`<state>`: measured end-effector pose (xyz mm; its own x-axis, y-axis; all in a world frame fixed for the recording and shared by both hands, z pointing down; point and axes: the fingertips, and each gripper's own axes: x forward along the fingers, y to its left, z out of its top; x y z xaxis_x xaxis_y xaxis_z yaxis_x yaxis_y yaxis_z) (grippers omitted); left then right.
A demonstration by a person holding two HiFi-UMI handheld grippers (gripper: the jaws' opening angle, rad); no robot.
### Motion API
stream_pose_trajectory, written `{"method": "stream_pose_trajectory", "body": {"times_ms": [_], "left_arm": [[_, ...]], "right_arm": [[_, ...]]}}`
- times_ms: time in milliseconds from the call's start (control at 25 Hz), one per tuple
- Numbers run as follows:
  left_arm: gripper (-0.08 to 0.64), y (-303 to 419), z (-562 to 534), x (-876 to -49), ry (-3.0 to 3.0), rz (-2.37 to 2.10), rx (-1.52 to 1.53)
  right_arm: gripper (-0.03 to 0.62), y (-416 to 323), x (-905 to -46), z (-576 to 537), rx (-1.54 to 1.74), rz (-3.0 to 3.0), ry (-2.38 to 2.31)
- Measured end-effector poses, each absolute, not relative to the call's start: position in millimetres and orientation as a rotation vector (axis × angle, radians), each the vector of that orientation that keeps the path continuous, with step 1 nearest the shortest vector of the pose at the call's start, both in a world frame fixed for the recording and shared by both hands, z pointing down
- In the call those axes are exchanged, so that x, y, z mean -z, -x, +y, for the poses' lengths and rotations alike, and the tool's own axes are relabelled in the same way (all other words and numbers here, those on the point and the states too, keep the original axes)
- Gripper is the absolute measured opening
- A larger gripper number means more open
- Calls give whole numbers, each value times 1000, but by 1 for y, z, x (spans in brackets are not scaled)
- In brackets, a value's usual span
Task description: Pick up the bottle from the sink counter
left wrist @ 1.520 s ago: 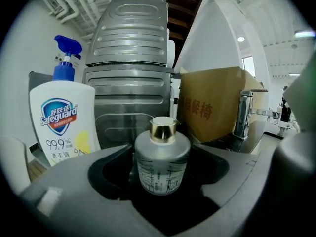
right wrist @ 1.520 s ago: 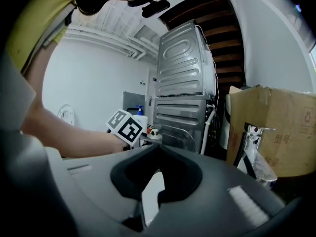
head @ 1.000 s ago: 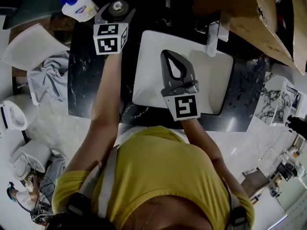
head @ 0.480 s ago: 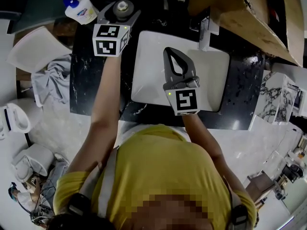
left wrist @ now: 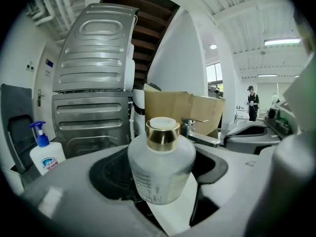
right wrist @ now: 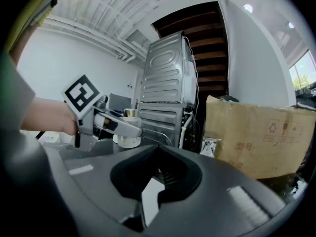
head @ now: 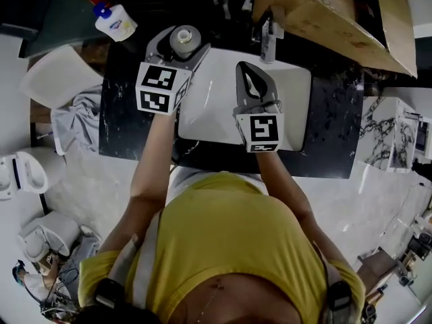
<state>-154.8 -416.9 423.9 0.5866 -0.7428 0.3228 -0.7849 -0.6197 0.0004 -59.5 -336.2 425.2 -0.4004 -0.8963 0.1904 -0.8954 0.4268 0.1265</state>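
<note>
The bottle (head: pixel 183 41) is a frosted, pale one with a gold cap (left wrist: pixel 162 133). It stands upright between the jaws of my left gripper (head: pixel 182 39), which is shut on its body (left wrist: pixel 163 169). It hangs over the black counter (head: pixel 125 123) at the left rim of the white sink (head: pixel 209 110). In the right gripper view the held bottle (right wrist: pixel 130 135) shows at the left with the left gripper's marker cube. My right gripper (head: pixel 251 71) hovers over the sink basin, shut with nothing in it (right wrist: pixel 153 181).
A white pump bottle with a blue top (head: pixel 113 21) stands at the counter's far left corner. The faucet (head: pixel 267 38) rises behind the sink. A large cardboard box (head: pixel 331 15) overhangs the back right. A grey cloth (head: pixel 74 113) lies left of the counter.
My left gripper has risen with the bottle and shifted right, toward the sink's left rim. The right gripper stays shut over the basin, hardly moved.
</note>
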Motion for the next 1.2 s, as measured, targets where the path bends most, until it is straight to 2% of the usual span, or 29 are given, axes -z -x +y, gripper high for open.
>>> {"method": "stream_pose_trajectory", "body": {"times_ms": [680,1200], "left_arm": [[342,101,-301,-380,-2755,-1304,-385],[342,81,-265,-383,-2773,-1237,-392]], "right_arm": [[2,-18,-376,-283,55,-2404,-1805],[0,-24,-371,-263,41,-2429,-1798]]}}
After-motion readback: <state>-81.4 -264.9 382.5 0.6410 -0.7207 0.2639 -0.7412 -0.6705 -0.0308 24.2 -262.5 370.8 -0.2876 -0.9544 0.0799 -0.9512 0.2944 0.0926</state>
